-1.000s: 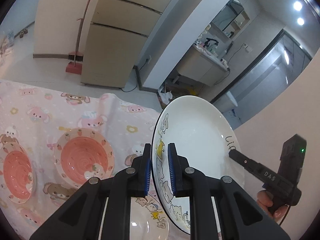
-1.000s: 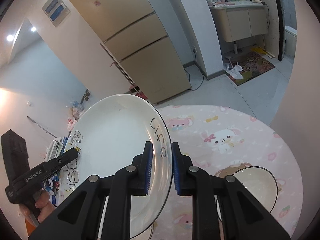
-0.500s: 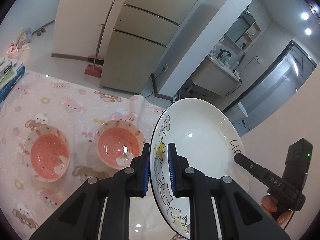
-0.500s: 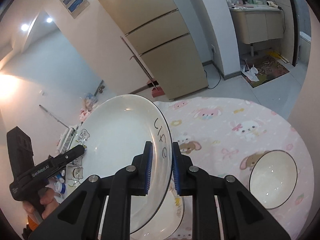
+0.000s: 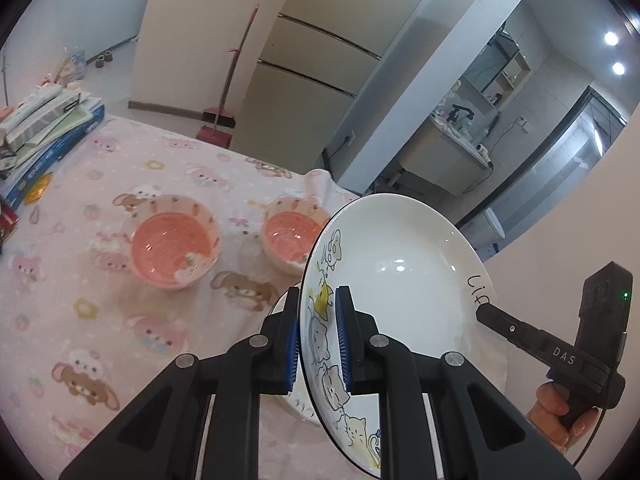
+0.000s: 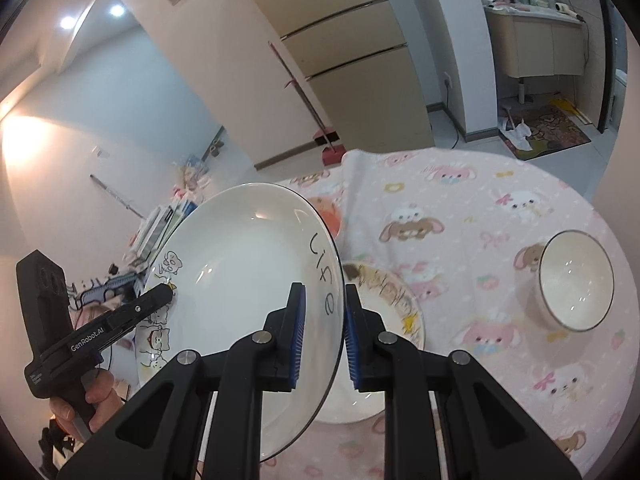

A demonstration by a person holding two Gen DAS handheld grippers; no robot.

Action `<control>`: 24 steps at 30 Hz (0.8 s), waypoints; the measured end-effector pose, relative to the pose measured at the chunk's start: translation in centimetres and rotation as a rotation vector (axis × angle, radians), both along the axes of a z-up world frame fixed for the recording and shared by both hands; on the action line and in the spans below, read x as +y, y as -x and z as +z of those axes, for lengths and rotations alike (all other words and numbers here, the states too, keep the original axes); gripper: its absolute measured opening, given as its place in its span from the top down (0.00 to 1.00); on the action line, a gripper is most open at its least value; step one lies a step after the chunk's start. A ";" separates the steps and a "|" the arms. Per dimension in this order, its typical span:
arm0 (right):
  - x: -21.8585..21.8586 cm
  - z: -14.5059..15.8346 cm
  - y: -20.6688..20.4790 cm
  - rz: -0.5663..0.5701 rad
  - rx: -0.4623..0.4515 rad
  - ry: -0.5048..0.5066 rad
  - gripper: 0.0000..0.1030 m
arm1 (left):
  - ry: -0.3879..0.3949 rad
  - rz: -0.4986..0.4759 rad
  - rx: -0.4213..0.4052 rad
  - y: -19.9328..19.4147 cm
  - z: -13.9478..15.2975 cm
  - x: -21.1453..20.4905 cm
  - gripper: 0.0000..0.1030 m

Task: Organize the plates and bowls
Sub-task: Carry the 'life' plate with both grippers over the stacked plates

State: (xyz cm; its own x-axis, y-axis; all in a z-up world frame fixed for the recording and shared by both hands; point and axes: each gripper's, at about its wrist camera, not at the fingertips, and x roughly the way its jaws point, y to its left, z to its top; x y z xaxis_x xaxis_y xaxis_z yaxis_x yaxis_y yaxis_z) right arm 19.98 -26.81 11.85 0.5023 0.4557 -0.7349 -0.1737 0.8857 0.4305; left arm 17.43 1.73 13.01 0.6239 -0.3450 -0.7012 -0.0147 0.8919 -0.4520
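White plate (image 5: 400, 280), tilted, above counter (image 5: 120, 320); left gripper (image 5: 318, 344) and right gripper (image 6: 324, 336) jaws each clamping its rim.

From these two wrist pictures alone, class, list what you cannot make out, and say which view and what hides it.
1. The plate on the table: the lifted white plate and each hand-held gripper cover most of it in both views.
2. The right pink bowl: left wrist view, near side behind the lifted plate's rim.
3. The stacked boxes: cut by the left edge, print too small.
4. The white bowl: only in the right wrist view.
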 end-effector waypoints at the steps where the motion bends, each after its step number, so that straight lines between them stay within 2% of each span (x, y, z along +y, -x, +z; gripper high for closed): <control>1: 0.4 -0.1 0.4 0.001 0.000 0.012 0.83 | 0.001 0.001 0.004 0.4 -0.1 0.1 0.84; 5: 1.2 -0.7 1.7 -0.020 -0.011 0.035 0.83 | -0.036 0.034 0.018 2.1 -1.1 0.0 0.84; 7: 1.3 -1.2 1.9 -0.028 -0.001 0.035 0.83 | -0.023 0.026 0.031 2.5 -1.7 0.1 0.84; 10: 0.7 -2.2 2.0 -0.026 0.027 0.007 0.83 | 0.012 -0.002 0.047 2.7 -2.9 0.2 0.84; 14: -0.4 -3.8 1.9 -0.030 0.053 -0.028 0.83 | 0.004 -0.041 0.037 2.6 -4.4 -0.5 0.84; 18: -1.0 -5.7 1.3 0.017 0.080 -0.070 0.82 | 0.030 -0.048 0.058 2.0 -6.1 -0.4 0.84; 22: -1.4 -8.3 0.7 0.035 0.113 -0.104 0.83 | -0.017 -0.080 0.022 1.7 -6.8 -0.8 0.84; 24: -1.6 -9.5 0.4 0.044 0.136 -0.130 0.83 | -0.019 -0.082 0.040 1.2 -7.5 -0.8 0.84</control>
State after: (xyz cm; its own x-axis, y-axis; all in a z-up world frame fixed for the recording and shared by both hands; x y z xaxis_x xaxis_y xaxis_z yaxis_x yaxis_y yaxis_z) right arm 19.62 -28.41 2.38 0.3799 0.5706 -0.7281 -0.1428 0.8138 0.5634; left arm 16.20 0.91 5.53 0.5653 -0.3799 -0.7322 0.0404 0.8993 -0.4355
